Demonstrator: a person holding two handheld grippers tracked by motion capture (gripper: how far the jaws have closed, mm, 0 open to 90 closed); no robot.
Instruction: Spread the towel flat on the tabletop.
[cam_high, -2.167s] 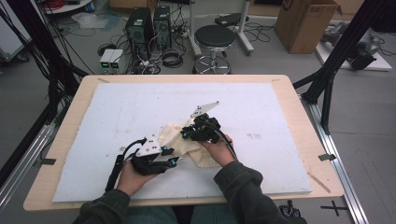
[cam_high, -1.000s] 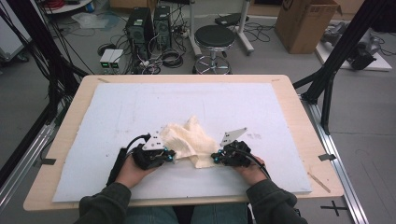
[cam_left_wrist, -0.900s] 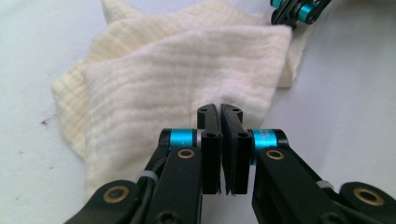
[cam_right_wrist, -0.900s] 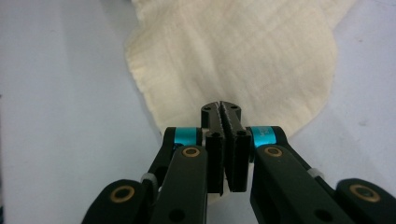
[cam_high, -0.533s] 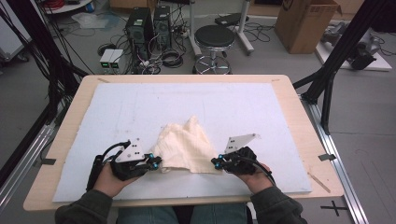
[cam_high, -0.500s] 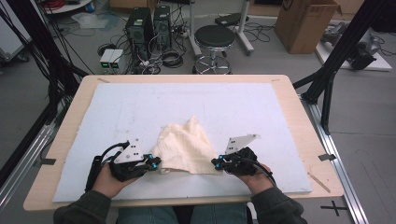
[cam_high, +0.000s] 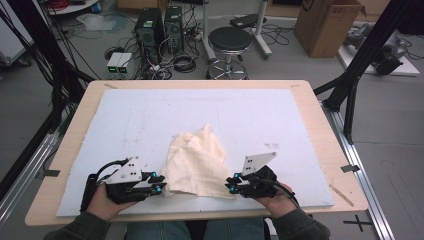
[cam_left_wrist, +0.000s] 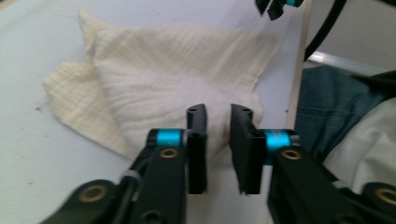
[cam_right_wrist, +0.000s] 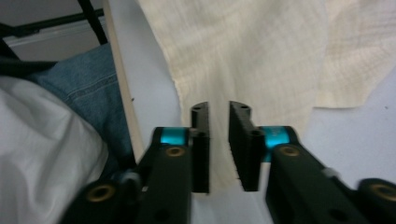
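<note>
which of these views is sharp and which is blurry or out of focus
High view: even light, fairly sharp, the crumpled cream woven cloth reads clearly. Left gripper view: cloth weave soft, the near black jaws and foreground blurred. Right gripper view: weave a little crisper near the top, jaws and the blue denim at left soft.

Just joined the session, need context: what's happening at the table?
A person works a cream cloth on the white mat with a hand-held gripper in each hand. The left hand-held gripper sits at the cloth's near left corner, the right hand-held gripper at its near right corner. Both jaws have just been opening, with nothing pinched between them. The cloth lies loosely folded, released.
</note>
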